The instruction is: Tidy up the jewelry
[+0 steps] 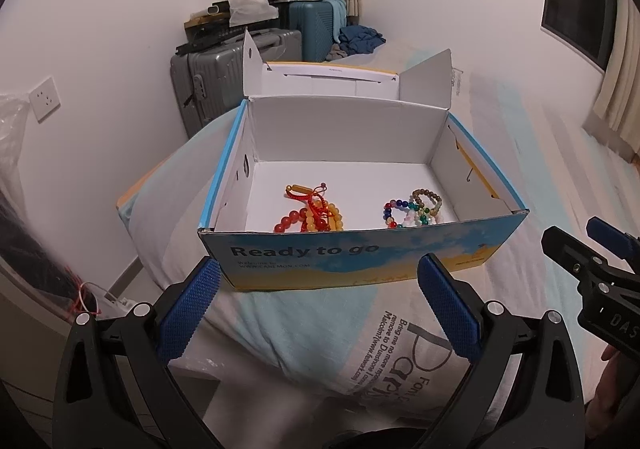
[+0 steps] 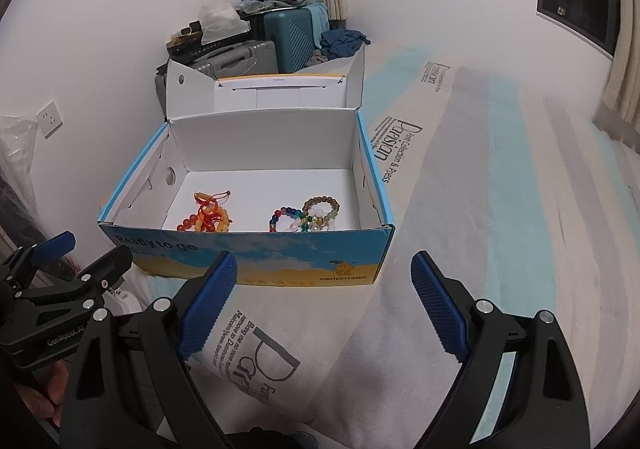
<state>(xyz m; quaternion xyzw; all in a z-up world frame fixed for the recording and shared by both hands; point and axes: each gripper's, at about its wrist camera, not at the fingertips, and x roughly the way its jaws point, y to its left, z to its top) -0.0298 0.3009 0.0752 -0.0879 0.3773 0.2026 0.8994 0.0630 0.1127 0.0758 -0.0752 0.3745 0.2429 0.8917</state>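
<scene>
An open cardboard box with a blue-and-yellow printed front and white inside is set on a pale striped bed cover with printed lettering, its lid folded back toward the wall. Two heaps of jewelry are seen on the box floor, close behind the front wall: a tangle of red and orange bead bracelets with red cord on the left, and a cluster of multicoloured, white and brown bead bracelets on the right, the two heaps well apart. The left gripper is held in front of the box, its blue textured pads spread wide with nothing between them; the right gripper is likewise spread and empty, just short of the front wall. The sorting appears to be either at its very start or nearly done — which, cannot be told from this moment alone. If a bracelet is to be lifted next, the front wall should be cleared from above rather than pushed, since a light box on soft bedding would probably slide. One loop should be pinched at its outer edge, away from the knotted cord, so that neighbours are not dragged along — the right-hand cluster looks interlaced and may need to be teased apart slowly.
</scene>
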